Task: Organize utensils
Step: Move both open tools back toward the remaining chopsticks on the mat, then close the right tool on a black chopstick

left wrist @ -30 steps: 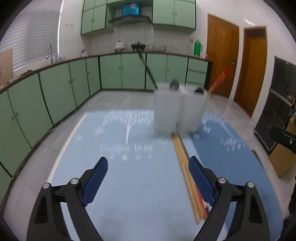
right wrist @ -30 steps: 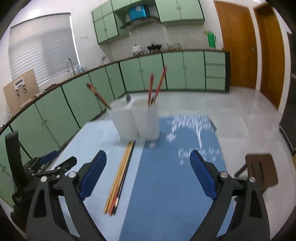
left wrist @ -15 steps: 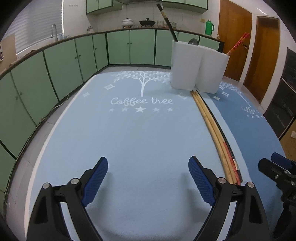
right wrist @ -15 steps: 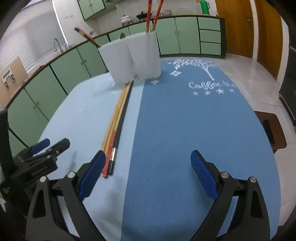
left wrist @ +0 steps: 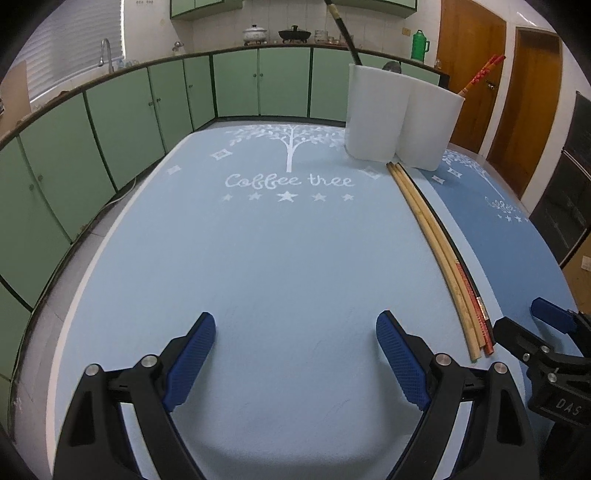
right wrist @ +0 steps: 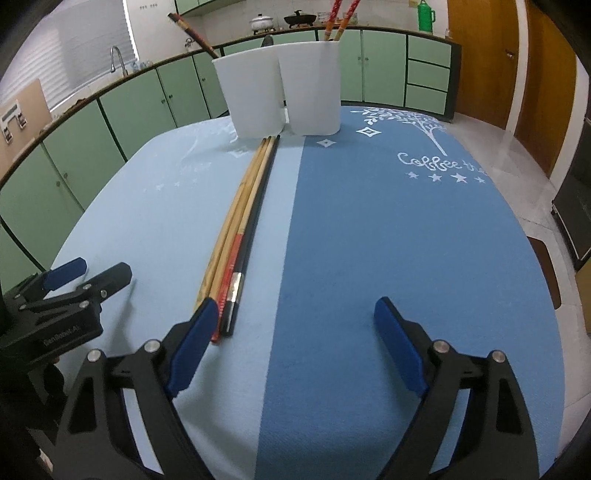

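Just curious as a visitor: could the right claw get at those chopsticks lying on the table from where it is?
Probably yes. The right claw is closing on nothing, the near ends of the chopsticks lie beside its left finger, and nothing blocks them.

Cabinets: you had a curved run of pale green base cabinets (left wrist: 122,122) along the far wall, under a dark counter edge.
Wall: white tile (left wrist: 221,33) rose behind your counter, with more green cupboards (left wrist: 205,3) above.
Window: slatted blinds (left wrist: 74,44) hung at your left, beside a curved tap (left wrist: 105,51).
Counter items: you saw a white pot (left wrist: 254,34), a black pan (left wrist: 294,34) and a green flask (left wrist: 419,45).
Doors: two brown wooden doors (left wrist: 469,74) stood at your right.
Floor: pale, glossy tiles (right wrist: 517,144) lay around you.
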The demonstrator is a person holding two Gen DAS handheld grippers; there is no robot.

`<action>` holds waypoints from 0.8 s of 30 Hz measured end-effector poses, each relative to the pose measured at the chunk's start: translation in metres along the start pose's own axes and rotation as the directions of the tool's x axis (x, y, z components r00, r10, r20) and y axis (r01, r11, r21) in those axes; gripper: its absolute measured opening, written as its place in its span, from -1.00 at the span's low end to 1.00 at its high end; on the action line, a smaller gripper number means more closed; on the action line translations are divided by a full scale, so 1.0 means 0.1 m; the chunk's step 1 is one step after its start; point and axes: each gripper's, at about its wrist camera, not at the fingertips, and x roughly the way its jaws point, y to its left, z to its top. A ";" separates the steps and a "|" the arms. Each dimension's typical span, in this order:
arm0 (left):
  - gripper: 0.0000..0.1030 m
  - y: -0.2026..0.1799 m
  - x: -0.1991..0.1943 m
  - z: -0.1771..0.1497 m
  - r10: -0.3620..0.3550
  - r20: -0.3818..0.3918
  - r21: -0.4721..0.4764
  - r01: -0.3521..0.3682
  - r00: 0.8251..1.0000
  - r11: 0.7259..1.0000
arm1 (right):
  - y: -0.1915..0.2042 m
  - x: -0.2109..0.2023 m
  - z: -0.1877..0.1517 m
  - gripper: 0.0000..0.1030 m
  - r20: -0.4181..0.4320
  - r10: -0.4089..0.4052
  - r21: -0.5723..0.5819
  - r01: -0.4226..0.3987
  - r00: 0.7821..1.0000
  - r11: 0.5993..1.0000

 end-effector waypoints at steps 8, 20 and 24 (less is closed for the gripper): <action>0.69 0.00 0.03 0.00 -0.001 -0.012 0.004 0.001 1.000 1.000 | 0.06 0.05 0.01 0.58 -0.010 -0.034 -0.037 0.033 0.999 0.999; 0.70 -0.01 0.03 -0.01 0.008 -0.015 0.012 -0.008 1.000 1.000 | -0.08 -0.02 -0.03 0.52 0.012 -0.053 0.003 0.053 0.999 0.999; 0.71 -0.02 0.03 -0.01 0.012 -0.016 0.016 -0.012 1.000 1.000 | -0.03 -0.06 -0.07 0.30 0.015 0.004 -0.007 -0.004 1.000 1.000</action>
